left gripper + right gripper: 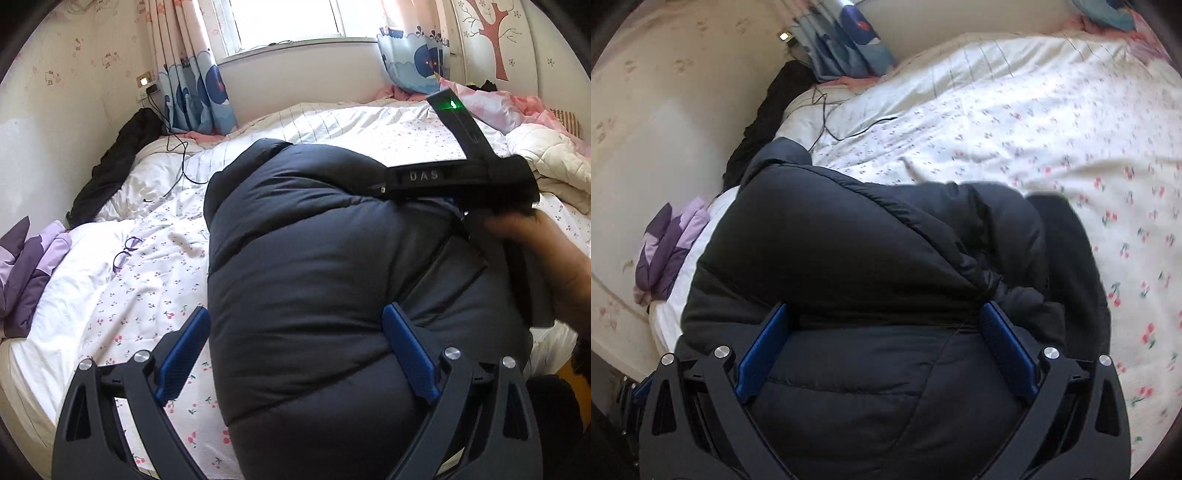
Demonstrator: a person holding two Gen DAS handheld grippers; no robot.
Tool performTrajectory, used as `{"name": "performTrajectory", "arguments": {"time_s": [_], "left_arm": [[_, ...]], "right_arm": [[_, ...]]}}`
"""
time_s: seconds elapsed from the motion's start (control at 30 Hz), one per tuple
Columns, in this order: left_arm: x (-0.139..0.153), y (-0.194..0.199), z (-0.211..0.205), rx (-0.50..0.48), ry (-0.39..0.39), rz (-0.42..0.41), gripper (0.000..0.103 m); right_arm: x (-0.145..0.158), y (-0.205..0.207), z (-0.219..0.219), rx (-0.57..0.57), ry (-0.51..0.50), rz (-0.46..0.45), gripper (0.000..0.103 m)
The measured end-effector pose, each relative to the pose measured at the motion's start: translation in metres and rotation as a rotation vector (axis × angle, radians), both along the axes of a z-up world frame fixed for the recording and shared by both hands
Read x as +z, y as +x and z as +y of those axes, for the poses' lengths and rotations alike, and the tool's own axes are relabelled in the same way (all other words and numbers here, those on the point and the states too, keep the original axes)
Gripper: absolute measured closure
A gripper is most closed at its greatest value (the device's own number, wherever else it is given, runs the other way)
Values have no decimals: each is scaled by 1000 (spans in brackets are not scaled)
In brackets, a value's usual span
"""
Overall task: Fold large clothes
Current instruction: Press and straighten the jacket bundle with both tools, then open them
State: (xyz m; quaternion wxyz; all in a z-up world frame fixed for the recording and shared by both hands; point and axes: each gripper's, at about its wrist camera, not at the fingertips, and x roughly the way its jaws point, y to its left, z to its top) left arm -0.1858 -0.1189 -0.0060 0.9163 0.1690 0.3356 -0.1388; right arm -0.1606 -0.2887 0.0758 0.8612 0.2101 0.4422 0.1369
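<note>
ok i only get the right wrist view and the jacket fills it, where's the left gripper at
observer: The left gripper is open and straddles the jacket's near left edge: one finger is over the sheet, the other over the jacket.
operator: anything on the bed that side i should watch for
observer: Yes, glasses lie on the sheet, left of the jacket and clear of it.
</note>
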Motion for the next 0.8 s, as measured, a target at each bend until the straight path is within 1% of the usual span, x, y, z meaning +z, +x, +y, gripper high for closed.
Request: {"name": "performTrajectory", "arguments": {"time_s": [0.1, 0.13, 0.17, 0.23, 0.33, 0.4, 0.47, 0.5, 0.57, 0.6, 0.63, 0.67, 0.7, 0.73, 0.8], "left_arm": [[-3, 3, -3, -6, 10, 7, 12], [-4, 2, -4, -6, 10, 11, 12], [-4, 2, -4, -5, 10, 12, 12], [-4, 3, -2, -1, 8, 10, 12], [-3, 4, -1, 6, -2, 12, 12], [-3, 4, 0, 9, -4, 14, 12], [-3, 5, 0, 14, -10, 18, 12], [-3, 7, 1, 19, -18, 24, 12], [-4, 7, 2, 27, -44, 48, 12], [-5, 11, 4, 33, -64, 82, 11], [-5, 13, 6, 38, -74, 108, 11], [-4, 13, 8, 39, -80, 118, 11], [-2, 12, 10, 37, -87, 127, 11], [2, 11, 14, 35, -100, 136, 11], [8, 10, 22, 36, -127, 150, 11]], "right_arm": [[2, 5, 0, 24, -21, 15, 6], [4, 16, 13, 31, -28, 19, 6], [7, 15, 17, 32, -35, 14, 6], [19, 1, 15, 33, -39, -21, 6], [31, -23, 9, 28, -10, -63, 6], [40, -41, 9, 27, -21, -89, 6], [43, -56, 12, 23, -50, -105, 6], [38, -61, 17, 25, -85, -92, 6], [16, -59, 36, 82, -187, 0, 6], [8, -57, 41, 102, -189, 25, 6], [4, -57, 39, 96, -175, 37, 6], [6, -57, 36, 86, -158, 55, 6], [12, -59, 32, 73, -146, 54, 6], [20, -66, 26, 48, -141, 28, 6], [29, -78, 16, 13, -133, 8, 6]]}}
